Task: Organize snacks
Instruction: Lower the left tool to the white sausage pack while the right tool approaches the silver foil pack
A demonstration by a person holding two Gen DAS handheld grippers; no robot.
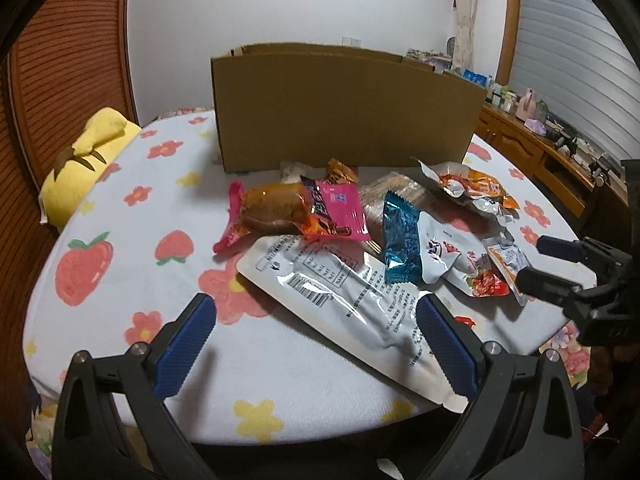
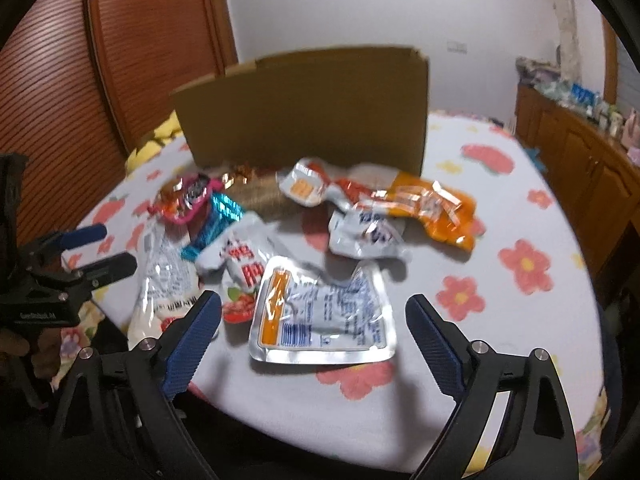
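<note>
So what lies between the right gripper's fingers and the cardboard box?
In the right wrist view, the right gripper is open; a silver pouch lies just ahead, then more snack packets up to the cardboard box.

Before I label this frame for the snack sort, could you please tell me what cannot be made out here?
- Inside of the cardboard box: hidden in both views by its near wall.
- Small wrapper at the box's foot: left wrist view, largely covered by the pink packet.
- Print on the silver pouch: right wrist view, blurred.
- Items on the wooden sideboard: too small.
</note>
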